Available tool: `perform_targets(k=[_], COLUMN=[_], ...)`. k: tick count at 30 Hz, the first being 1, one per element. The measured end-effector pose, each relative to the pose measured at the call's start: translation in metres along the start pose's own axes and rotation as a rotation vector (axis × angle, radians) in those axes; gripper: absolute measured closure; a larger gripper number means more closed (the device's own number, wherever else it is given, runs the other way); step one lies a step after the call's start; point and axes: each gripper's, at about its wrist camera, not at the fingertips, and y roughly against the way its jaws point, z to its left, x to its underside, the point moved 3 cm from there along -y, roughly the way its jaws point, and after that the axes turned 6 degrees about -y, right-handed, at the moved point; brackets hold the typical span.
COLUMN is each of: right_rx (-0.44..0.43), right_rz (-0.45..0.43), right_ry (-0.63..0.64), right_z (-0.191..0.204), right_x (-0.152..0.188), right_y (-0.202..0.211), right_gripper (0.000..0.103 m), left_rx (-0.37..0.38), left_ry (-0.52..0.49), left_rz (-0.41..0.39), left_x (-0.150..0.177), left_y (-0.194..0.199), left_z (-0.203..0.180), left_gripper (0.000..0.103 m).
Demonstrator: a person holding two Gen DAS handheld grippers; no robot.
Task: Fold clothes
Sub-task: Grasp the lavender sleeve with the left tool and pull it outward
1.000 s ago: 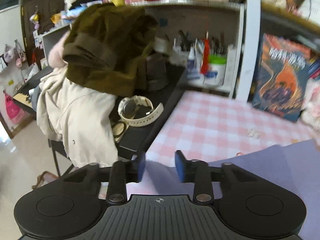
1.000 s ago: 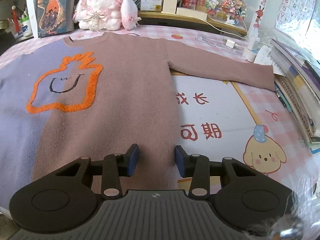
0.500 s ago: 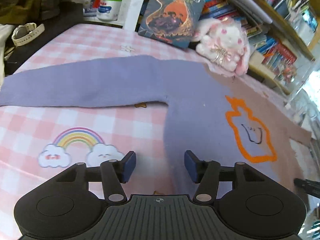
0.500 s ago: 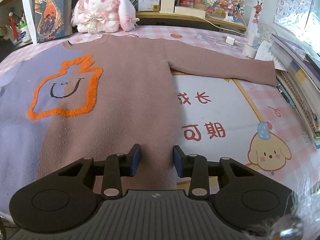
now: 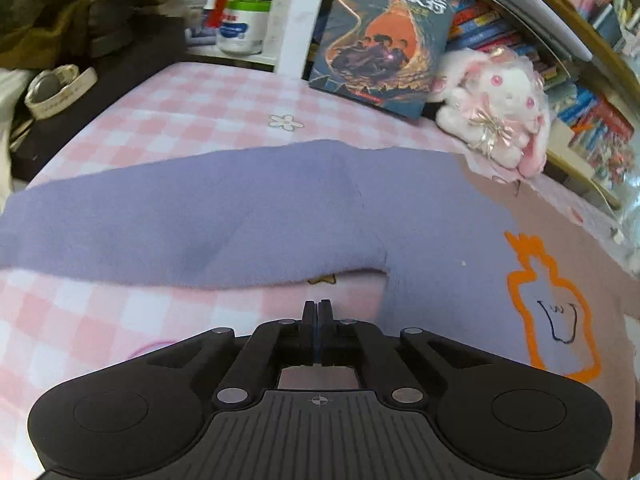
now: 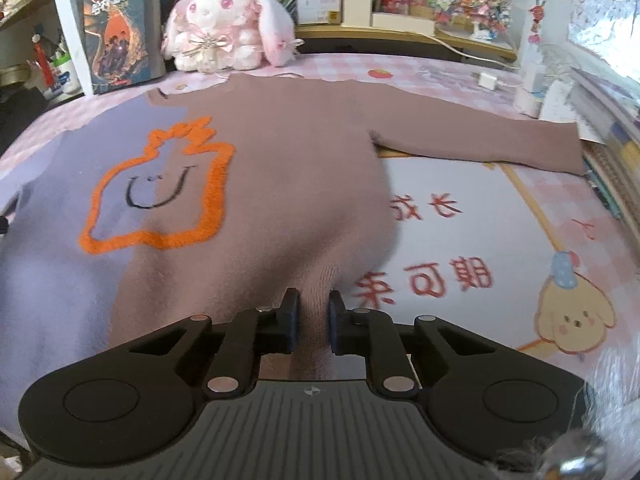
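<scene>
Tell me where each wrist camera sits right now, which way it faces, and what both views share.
Left wrist: on the left hand-held gripper, looking down along its shut, empty fingers over the checked tablecloth at the sweater, its lilac sleeve stretched out flat.
Right wrist: on the right hand-held gripper, looking down at the sweater's brown half; its jaws are closing with a raised fold of knit between them.
No hand or sleeve shows in either view.
Shared: the sweater's orange outline, the plush rabbit and the upright book.
</scene>
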Motion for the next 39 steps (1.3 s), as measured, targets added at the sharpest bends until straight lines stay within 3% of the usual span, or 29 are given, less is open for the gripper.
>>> perform_targets(k=[2,5,7,9,11,13,14,20,22,24,26,34,39], right_rx=[-0.021,-0.033,-0.005,0.021,0.028,0.045,0.057,0.058,0.050,0.033,0.013,-0.058,-0.055], right_rz=[0.007,0.019,0.023,0.028,0.047,0.059,0.058,0.048,0.051,0.057,0.067,0.086,0.082], right_ry=[0.015,-0.016,-0.070,-0.101,-0.123,-0.136,-0.141,-0.165,-0.153,-0.140,-0.127,-0.022,-0.030], right_z=[0.006,-0.001,-0.018,-0.033,-0.043,-0.047,-0.049,-0.052,-0.051,-0.049,-0.043,-0.004,-0.001], right_x=[-0.001,-0.001,0.001,0.003,0.007,0.011,0.012,0.018,0.018,0.017,0.016,0.018,0.015], right_y=[-0.001,0.002,0.008,0.015,0.021,0.025,0.026,0.029,0.029,0.029,0.028,0.022,0.018], right_gripper=[0.090,0.090,0.090,0.090,0.086,0.071,0.059,0.058,0.063,0.079,0.088,0.089,0.090], left_rx=[0.029,0.095,0.130,0.124,0.096,0.083,0.077,0.067,0.089,0.061,0.020,-0.008,-0.006], left_ry=[0.010,0.034,0.034,0.008,-0.009,-0.002,0.002,0.003,0.011,-0.020,-0.067,-0.031,-0.030], left_rz=[-0.003,-0.024,-0.035,-0.021,-0.004,-0.010,-0.013,-0.028,-0.016,-0.008,-0.010,-0.025,-0.030], left_x=[-0.001,-0.001,0.001,0.003,0.004,0.003,0.003,-0.005,-0.006,-0.007,-0.009,-0.021,-0.023], left_y=[0.002,0.010,0.014,0.010,0.003,-0.001,-0.004,-0.014,-0.019,-0.020,-0.021,-0.027,-0.028], left_z=[-0.002,-0.010,-0.017,-0.025,-0.029,-0.030,-0.030,-0.034,-0.036,-0.040,-0.045,-0.020,-0.014], left_gripper=[0.103,0.089,0.065,0.053,0.053,0.052,0.052,0.060,0.100,0.099,0.100,0.099,0.099])
